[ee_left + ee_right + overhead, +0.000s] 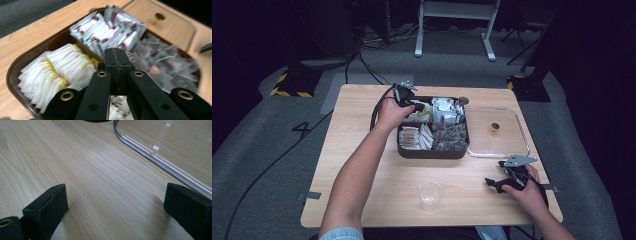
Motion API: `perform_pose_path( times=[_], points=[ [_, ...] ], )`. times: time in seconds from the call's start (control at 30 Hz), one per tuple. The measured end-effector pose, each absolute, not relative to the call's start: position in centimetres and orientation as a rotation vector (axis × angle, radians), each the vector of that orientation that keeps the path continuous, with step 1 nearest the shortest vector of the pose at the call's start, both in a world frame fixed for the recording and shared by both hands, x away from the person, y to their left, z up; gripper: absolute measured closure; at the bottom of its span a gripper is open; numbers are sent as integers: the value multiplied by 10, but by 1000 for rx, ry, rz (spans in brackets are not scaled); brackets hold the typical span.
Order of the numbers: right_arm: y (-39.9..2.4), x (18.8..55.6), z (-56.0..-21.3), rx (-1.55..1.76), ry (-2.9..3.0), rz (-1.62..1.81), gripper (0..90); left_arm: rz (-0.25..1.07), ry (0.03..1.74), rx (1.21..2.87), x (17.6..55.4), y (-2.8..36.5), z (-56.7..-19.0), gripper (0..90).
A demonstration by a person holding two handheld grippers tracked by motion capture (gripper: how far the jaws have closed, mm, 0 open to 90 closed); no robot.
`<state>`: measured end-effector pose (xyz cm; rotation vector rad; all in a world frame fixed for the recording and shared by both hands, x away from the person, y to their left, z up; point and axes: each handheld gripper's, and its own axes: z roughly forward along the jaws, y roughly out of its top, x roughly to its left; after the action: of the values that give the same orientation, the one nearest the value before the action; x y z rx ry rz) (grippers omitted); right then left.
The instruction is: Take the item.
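While the right tongs (pixel 115 205) gape wide over the table (pixel 362 165), the left tongs (pixel 117 53) pinch one packet (pixel 115 44) above a four-compartment tray (pixel 432 152).

Your table (pixel 362 165) is pale wood with a smooth matt grain. The tray (pixel 432 154) looks like dark glossy plastic, holding shiny foil sachets (pixel 112 32) and white paper packets (pixel 62 67). At three o'clock of it lies a clear glossy lid (pixel 160 160).

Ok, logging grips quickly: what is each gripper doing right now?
Left gripper: jaws shut over the tray of packets; a silvery tip shows there, but a hold can't be confirmed.
Right gripper: jaws open, nothing held.
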<state>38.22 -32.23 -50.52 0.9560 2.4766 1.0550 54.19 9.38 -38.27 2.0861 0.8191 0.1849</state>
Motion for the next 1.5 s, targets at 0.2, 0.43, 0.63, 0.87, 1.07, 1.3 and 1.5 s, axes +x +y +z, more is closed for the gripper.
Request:
perform_pose_path(
  times=[0.2,0.43,0.63,0.87,1.07,1.3,1.5],
  points=[
    [-322,382,-505,956,2477,1055,52,174,766,2069,517,94,-369,900],
    [-321,383,-505,955,2477,1053,52,154,717,2052,486,94,-359,900],
    [-319,385,-505,951,2479,1053,52,144,679,2038,456,93,-353,900],
    [-319,385,-505,951,2479,1054,52,123,624,2017,424,93,-352,900],
    [-319,385,-505,951,2479,1053,52,104,592,2003,397,90,-354,900],
    [-319,385,-505,949,2479,1054,53,87,549,2008,368,83,-361,900],
    [-320,385,-505,947,2480,1054,54,86,507,2001,346,81,-367,900]
  ],
)
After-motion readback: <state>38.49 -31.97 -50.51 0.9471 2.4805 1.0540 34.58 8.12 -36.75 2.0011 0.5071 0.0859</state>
